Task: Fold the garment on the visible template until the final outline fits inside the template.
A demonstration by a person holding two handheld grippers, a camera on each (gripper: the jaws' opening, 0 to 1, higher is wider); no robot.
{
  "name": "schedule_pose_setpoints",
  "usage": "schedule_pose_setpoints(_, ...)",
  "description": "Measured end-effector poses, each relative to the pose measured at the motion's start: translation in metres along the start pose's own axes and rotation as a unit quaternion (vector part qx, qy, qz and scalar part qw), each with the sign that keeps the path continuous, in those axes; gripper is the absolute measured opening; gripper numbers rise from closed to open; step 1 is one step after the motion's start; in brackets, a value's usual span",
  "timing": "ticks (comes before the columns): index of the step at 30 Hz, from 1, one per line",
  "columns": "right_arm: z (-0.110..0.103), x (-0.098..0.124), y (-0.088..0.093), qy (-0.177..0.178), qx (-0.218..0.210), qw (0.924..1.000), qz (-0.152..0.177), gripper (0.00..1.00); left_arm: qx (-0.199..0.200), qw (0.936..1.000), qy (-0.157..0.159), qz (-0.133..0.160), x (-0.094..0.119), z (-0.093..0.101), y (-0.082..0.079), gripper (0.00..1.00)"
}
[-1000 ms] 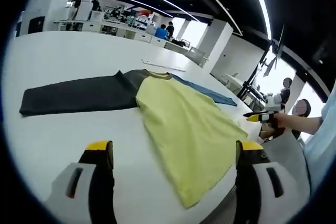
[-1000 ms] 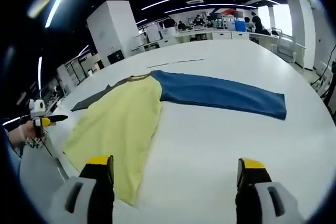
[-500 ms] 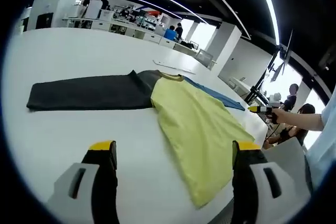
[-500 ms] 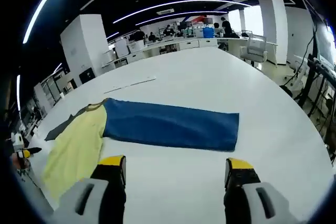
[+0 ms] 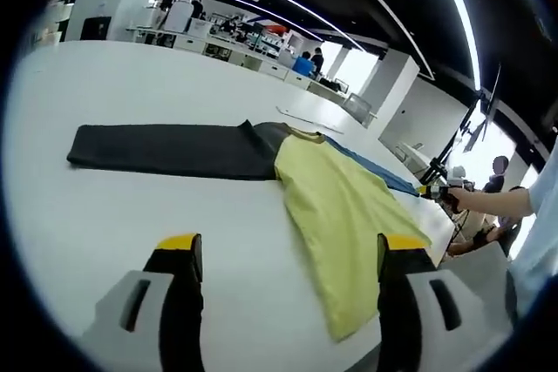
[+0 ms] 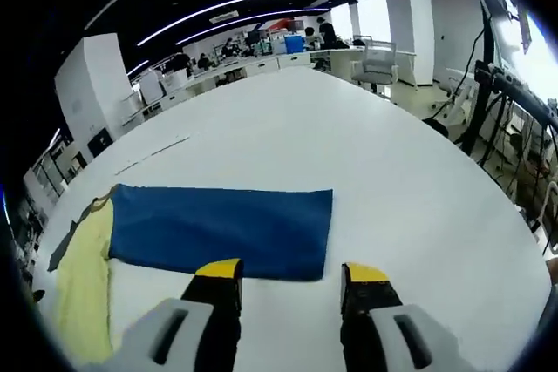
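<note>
Your right gripper (image 6: 283, 280) has closed in on the blue sleeve (image 6: 222, 230) of the long-sleeved shirt (image 5: 344, 206) spread flat on the white table (image 6: 375, 172); both grippers' jaws gape empty, and the cloth looks light and limp, so pinch the sleeve's cuff edge.

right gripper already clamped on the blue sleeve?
No. The right gripper is open, its jaws apart at the blue sleeve's near edge with nothing between them.

The garment's yellow body (image 6: 80, 289) was cut off at the right gripper view's lower left edge. Its blue sleeve (image 5: 370, 168) lay largely hidden behind the yellow body. Background workstations (image 5: 218, 28) were too small to identify.
</note>
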State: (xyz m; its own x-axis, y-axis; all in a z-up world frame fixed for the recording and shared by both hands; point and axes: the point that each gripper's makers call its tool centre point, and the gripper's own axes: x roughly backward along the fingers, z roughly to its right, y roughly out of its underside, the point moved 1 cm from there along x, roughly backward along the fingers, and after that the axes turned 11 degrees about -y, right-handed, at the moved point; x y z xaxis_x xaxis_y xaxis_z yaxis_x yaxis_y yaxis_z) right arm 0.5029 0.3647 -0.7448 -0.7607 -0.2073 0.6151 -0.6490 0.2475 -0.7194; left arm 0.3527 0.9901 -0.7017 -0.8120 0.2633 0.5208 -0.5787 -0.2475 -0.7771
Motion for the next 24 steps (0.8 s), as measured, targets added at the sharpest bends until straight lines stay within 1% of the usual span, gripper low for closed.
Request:
schedule_pose_setpoints(2,-0.001,0.001,0.004,-0.002,-0.018,0.9998,-0.002,0.37,0.007,1.0000,-0.007,0.000,0.000,-0.002,0.003,0.79)
schedule_pose_setpoints(3,0.000,0.002,0.002,-0.002,-0.019,0.9998,0.009,0.35,0.011,0.9999,-0.008,0.001,0.000,-0.002,0.004,0.78)
schedule_pose_setpoints(5,-0.003,0.004,0.003,-0.004,-0.042,0.9990,0.016,0.29,0.014,0.9999,-0.005,-0.001,-0.001,0.000,0.006,0.77)
schedule_pose_setpoints(7,-0.011,0.005,0.004,-0.018,-0.088,0.9955,0.032,0.23,0.014,0.9999,-0.005,-0.006,-0.002,0.002,0.011,0.77)
schedule_pose_setpoints(8,-0.012,0.005,0.002,-0.021,-0.100,0.9938,0.043,0.21,0.013,0.9999,-0.004,-0.010,-0.003,0.002,0.013,0.77)
schedule_pose_setpoints(10,-0.010,0.007,0.001,-0.013,-0.110,0.9924,0.054,0.18,0.016,0.9998,-0.001,-0.013,-0.004,0.003,0.014,0.77)
schedule_pose_setpoints(12,-0.009,0.007,0.002,-0.011,-0.114,0.9920,0.053,0.13,0.016,0.9998,0.001,-0.015,-0.005,0.004,0.015,0.76)
schedule_pose_setpoints(13,-0.006,0.008,0.001,-0.009,-0.130,0.9897,0.060,0.11,0.015,0.9998,0.002,-0.016,-0.006,0.005,0.015,0.76)
schedule_pose_setpoints(15,-0.005,0.007,-0.003,-0.012,-0.168,0.9825,0.081,0.12,0.014,0.9997,0.005,-0.019,-0.008,0.007,0.016,0.76)
schedule_pose_setpoints(16,-0.005,0.008,-0.004,-0.013,-0.179,0.9799,0.088,0.11,0.013,0.9997,0.006,-0.020,-0.009,0.007,0.017,0.75)
schedule_pose_setpoints(17,-0.005,0.007,-0.004,-0.014,-0.196,0.9758,0.095,0.11,0.013,0.9997,0.007,-0.020,-0.009,0.008,0.017,0.75)
schedule_pose_setpoints(18,-0.005,0.007,-0.005,-0.018,-0.222,0.9689,0.107,0.11,0.015,0.9996,0.009,-0.020,-0.009,0.009,0.017,0.74)
schedule_pose_setpoints(20,-0.006,0.006,-0.004,-0.025,-0.251,0.9610,0.114,0.02,0.014,0.9996,0.010,-0.023,-0.011,0.010,0.019,0.73)
schedule_pose_setpoints(21,-0.005,0.006,-0.003,-0.023,-0.247,0.9622,0.113,0.00,0.014,0.9996,0.010,-0.024,-0.011,0.011,0.021,0.73)
schedule_pose_setpoints(24,-0.005,0.007,-0.007,-0.020,-0.255,0.9586,0.125,0.00,0.015,0.9995,0.012,-0.026,-0.011,0.012,0.023,0.73)
